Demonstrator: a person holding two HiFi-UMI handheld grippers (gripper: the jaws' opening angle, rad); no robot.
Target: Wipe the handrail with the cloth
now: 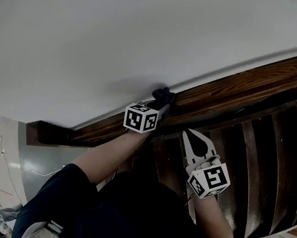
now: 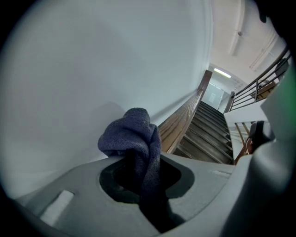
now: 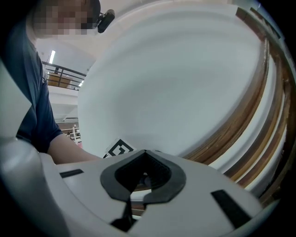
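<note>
A dark blue cloth (image 1: 163,95) is pressed against the brown wooden handrail (image 1: 237,86), which runs along the white wall. My left gripper (image 1: 160,106) is shut on the cloth. In the left gripper view the cloth (image 2: 133,136) bunches up out of the jaws of the left gripper (image 2: 138,161), and the handrail (image 2: 181,124) runs away beside it. My right gripper (image 1: 186,132) hangs just below the rail, shut and holding nothing. In its own view the right gripper (image 3: 145,152) points at the wall, with the handrail (image 3: 243,122) curving past on the right.
A staircase (image 2: 209,133) with dark treads (image 1: 250,165) lies below the rail. The white wall (image 1: 120,38) fills the far side. A metal railing (image 2: 259,85) stands at the upper landing. The left gripper's marker cube (image 3: 118,149) and the person's forearm (image 3: 69,150) show near the right gripper.
</note>
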